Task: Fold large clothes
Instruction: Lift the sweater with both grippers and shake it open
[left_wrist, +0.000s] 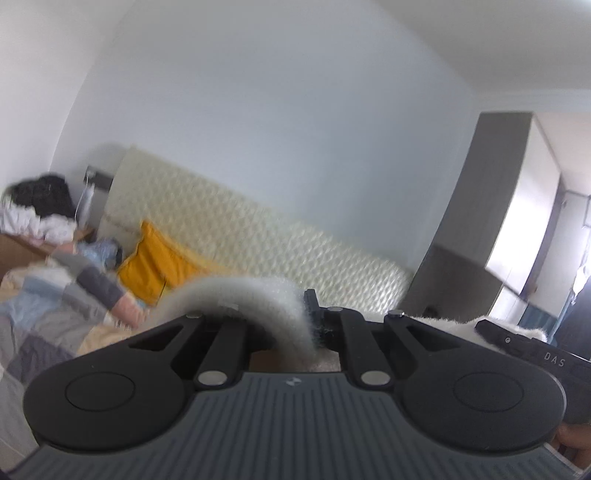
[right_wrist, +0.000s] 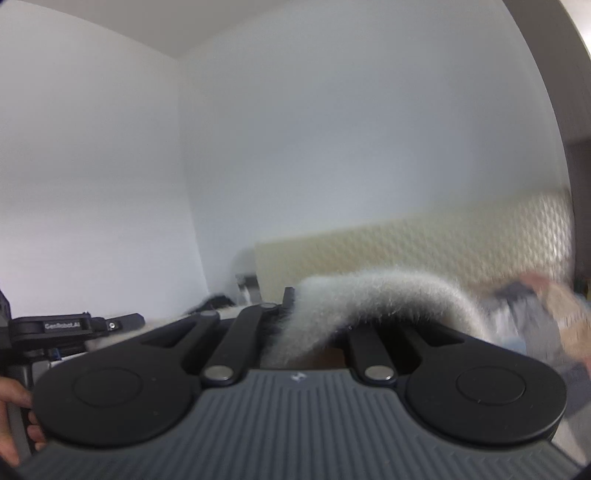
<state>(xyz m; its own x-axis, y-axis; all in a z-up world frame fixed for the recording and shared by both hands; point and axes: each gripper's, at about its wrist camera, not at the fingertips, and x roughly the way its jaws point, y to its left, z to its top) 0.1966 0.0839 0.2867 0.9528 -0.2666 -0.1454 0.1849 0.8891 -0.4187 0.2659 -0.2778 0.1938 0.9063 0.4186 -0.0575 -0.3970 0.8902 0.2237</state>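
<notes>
Fleece garment (left_wrist: 258, 295) edge drapes over both clamped grippers, bed (left_wrist: 44, 317) below.

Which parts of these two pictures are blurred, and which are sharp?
Left wrist view: left gripper sharp, quilt and headboard smeared. Right wrist view: right gripper and fuzzy white garment fairly sharp, headboard and clothes at right heavily blurred.

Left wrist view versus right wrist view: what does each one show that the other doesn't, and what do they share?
Left only: orange pillow, patchwork bedding, wardrobe, right gripper's side. Right only: room corner and left gripper's side. Both: fluffy white garment clamped in that camera's own shut gripper, left gripper and right gripper, before the cream padded headboard.
</notes>
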